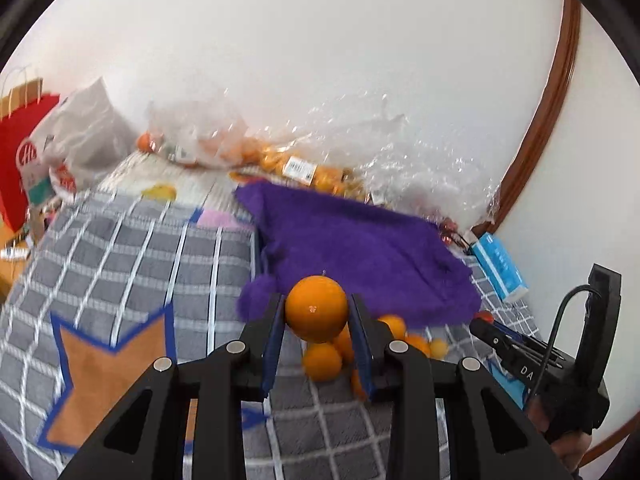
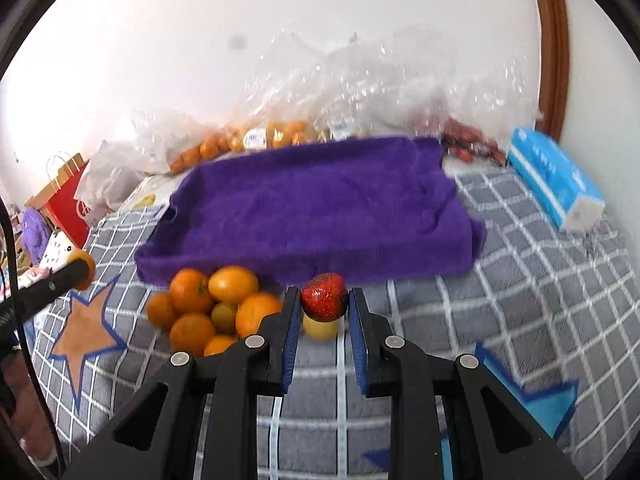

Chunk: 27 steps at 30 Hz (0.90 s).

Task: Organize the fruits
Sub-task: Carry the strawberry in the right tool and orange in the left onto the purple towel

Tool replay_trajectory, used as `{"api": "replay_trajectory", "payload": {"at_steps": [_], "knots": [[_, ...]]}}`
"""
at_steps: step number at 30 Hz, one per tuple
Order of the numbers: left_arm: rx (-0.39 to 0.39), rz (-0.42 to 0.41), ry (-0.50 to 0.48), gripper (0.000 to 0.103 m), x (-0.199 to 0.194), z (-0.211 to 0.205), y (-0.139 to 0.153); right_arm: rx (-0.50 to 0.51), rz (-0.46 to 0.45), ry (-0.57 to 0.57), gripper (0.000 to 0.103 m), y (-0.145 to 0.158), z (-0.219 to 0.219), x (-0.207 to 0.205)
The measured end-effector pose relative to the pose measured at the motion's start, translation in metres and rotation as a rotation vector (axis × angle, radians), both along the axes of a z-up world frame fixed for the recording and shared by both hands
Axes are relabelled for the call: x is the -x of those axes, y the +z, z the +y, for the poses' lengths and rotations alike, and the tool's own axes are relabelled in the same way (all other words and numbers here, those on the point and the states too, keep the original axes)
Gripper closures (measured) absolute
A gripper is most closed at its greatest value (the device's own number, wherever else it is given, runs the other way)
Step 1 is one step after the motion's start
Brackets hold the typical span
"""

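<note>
My left gripper (image 1: 317, 312) is shut on an orange (image 1: 316, 307), held above the grey checked bed cover. Below it lies a small pile of oranges (image 1: 322, 361). My right gripper (image 2: 324, 304) is shut on a red strawberry (image 2: 324, 297), with a yellowish fruit (image 2: 320, 329) on the cover just under it. The pile of oranges (image 2: 208, 312) sits to its left, in front of a purple towel-covered tray (image 2: 312, 208). The same purple tray (image 1: 360, 256) lies beyond the held orange. The left gripper's finger (image 2: 60, 278) shows at the left of the right wrist view.
Clear plastic bags with oranges (image 1: 280, 160) and strawberries (image 2: 468, 140) lie against the white wall behind the tray. A blue tissue box (image 2: 556, 180) sits to the right. A red paper bag (image 1: 20, 160) and a white bag stand far left. The right gripper's body (image 1: 560, 360) is close by.
</note>
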<state>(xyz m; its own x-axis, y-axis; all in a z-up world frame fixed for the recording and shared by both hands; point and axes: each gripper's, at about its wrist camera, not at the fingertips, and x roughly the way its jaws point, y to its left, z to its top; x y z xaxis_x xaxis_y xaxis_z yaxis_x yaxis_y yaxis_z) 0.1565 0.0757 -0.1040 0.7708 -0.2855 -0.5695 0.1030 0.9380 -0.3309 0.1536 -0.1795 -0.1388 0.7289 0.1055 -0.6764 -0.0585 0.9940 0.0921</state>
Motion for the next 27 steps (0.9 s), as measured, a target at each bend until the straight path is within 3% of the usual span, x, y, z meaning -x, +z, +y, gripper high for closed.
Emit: {"api": "replay_trajectory", "payload": {"at_steps": [5,11,27], "knots": [[-0.010,-0.033,-0.003,0.073,-0.031,-0.010,0.017,0.009,-0.047,0.009,0.079,0.016,-0.001,-0.023],[-0.008,-0.031,-0.011,0.073,-0.070,-0.024,0.017,0.006,-0.070,-0.004,0.079,0.022,-0.005,-0.058],[0.013,-0.054,-0.027,0.073,-0.106,-0.034,-0.019,-0.038,-0.031,-0.062,0.079,-0.009,-0.026,-0.106]]}}
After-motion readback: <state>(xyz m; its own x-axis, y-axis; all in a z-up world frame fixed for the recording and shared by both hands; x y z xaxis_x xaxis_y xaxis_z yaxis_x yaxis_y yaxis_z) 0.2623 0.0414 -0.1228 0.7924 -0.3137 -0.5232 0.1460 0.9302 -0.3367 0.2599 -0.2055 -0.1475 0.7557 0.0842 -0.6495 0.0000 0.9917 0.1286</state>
